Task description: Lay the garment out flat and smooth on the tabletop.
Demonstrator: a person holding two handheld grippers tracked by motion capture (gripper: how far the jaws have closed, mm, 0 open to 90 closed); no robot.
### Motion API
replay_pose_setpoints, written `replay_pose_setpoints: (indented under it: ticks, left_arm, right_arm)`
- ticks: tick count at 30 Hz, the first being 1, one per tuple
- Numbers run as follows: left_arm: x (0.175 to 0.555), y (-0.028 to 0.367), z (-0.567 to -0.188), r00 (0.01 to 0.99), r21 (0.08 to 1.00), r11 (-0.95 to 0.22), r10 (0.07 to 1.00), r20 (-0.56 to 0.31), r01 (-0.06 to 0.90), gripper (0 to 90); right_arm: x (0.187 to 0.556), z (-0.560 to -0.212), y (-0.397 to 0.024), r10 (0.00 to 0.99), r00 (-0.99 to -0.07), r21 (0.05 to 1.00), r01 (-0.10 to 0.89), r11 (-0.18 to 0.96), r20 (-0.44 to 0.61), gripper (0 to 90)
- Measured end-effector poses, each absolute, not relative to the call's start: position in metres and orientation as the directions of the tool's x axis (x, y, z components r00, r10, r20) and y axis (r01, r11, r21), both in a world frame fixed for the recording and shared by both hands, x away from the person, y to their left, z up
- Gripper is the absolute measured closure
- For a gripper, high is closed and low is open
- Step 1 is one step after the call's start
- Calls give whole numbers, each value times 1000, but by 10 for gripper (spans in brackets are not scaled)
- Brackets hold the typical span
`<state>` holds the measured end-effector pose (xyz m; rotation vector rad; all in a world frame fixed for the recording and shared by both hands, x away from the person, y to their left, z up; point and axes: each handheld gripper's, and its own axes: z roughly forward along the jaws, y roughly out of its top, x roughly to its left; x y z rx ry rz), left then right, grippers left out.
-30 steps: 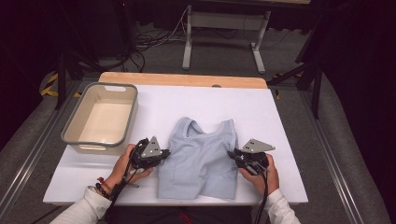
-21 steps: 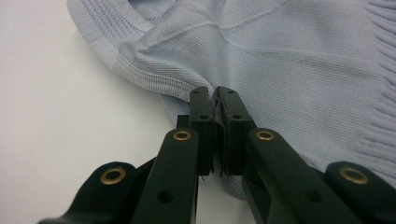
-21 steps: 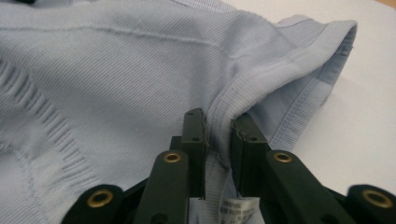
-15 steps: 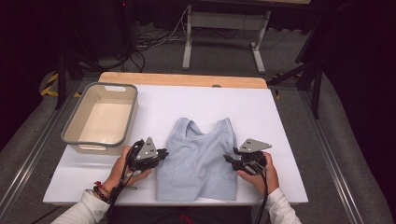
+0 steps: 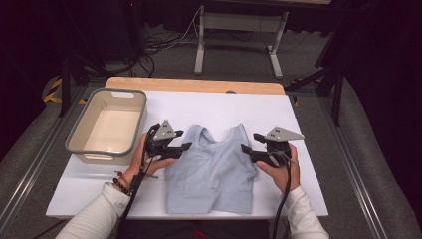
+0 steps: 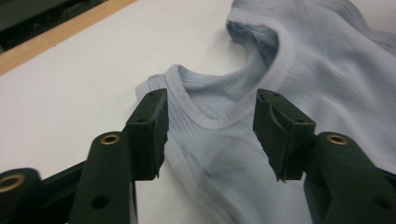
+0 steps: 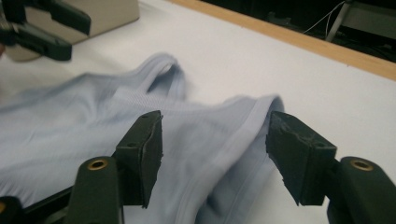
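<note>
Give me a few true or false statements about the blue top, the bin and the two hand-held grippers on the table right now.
1. The light blue top lies flat on the white table. True.
2. The top sits inside the beige bin. False: the bin holds nothing; the top lies beside it.
3. The left hand-held gripper is clamped on the fabric. False: its jaws stand apart above the top, having just been opening.
4. The right hand-held gripper is open. True.

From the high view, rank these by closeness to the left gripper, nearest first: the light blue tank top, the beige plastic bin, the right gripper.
1. Light blue tank top: right beside the left gripper, its strap edge just under the open jaws.
2. Beige plastic bin: on the gripper's other side, toward the table's left edge.
3. Right gripper: across the top, at its far strap.
</note>
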<state>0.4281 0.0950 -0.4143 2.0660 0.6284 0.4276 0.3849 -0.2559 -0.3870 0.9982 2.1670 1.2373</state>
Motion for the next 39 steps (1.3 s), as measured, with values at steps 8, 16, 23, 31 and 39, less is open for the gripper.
replay_pose_setpoints:
  ticks: [8, 16, 23, 31, 39]
  left_arm:
    - [474, 80, -422, 777, 817, -443, 629, -11, 370, 352]
    - [495, 67, -442, 774, 753, -472, 629, -77, 458, 326]
    - [504, 61, -457, 790, 705, -522, 606, -89, 479, 545]
    - [504, 63, -451, 810, 732, -523, 583, -67, 437, 831]
    - [489, 80, -419, 797, 835, -406, 601, -62, 371, 837]
  right_arm:
    - [445, -393, -249, 807, -589, 817, 484, 312, 40, 413]
    - [483, -421, -248, 814, -562, 720, 625, 302, 147, 395]
    - [492, -432, -235, 781, -604, 683, 638, 355, 158, 680]
    - [489, -428, -232, 769, -629, 720, 584, 374, 111, 874]
    - [473, -406, -239, 765, -638, 803, 503, 321, 94, 878]
